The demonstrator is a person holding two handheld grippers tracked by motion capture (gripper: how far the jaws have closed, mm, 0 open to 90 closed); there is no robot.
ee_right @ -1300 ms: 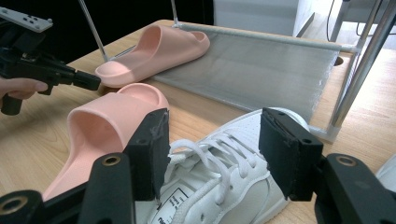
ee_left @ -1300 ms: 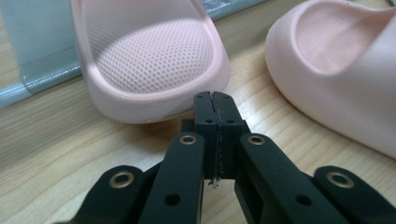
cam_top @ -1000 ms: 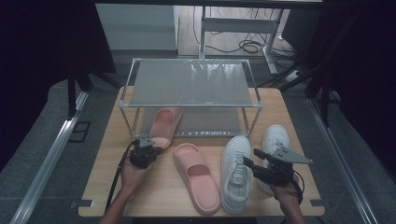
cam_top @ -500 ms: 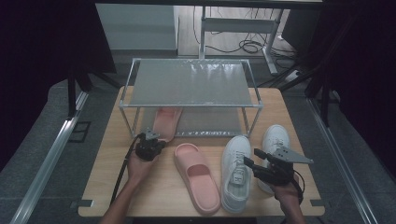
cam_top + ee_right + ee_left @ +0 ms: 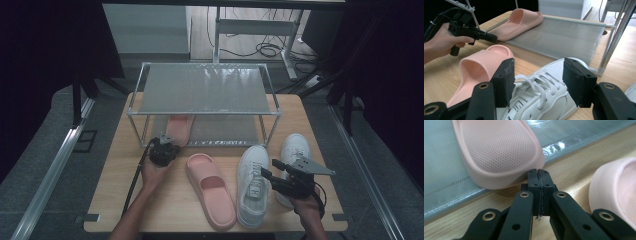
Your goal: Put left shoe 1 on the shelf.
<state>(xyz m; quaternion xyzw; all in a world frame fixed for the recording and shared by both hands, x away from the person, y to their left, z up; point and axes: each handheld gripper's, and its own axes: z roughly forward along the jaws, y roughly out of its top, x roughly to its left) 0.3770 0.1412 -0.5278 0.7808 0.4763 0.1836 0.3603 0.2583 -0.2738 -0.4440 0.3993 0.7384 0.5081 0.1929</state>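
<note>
One pink slipper (image 5: 178, 126) lies on the lower shelf of a metal shoe rack (image 5: 205, 90), its heel at the shelf's front edge. My left gripper (image 5: 167, 140) is shut and empty. In the left gripper view that gripper (image 5: 538, 173) has its tips against the heel of the slipper (image 5: 499, 152). The second pink slipper (image 5: 211, 188) lies on the table beside a white sneaker (image 5: 253, 186). My right gripper (image 5: 270, 169) stands open. In the right gripper view it (image 5: 539, 73) straddles the laces of the sneaker (image 5: 541, 92) without gripping.
A second white sneaker (image 5: 296, 150) lies right of the first, by the rack's right front leg (image 5: 263, 131). The rack's mesh top shelf overhangs the lower shelf (image 5: 446, 182). The wooden table (image 5: 125, 190) has bare room at front left.
My left gripper has moved forward and slightly right, and the pink slipper at its tips has slid farther in under the rack. The right gripper has stayed put.
</note>
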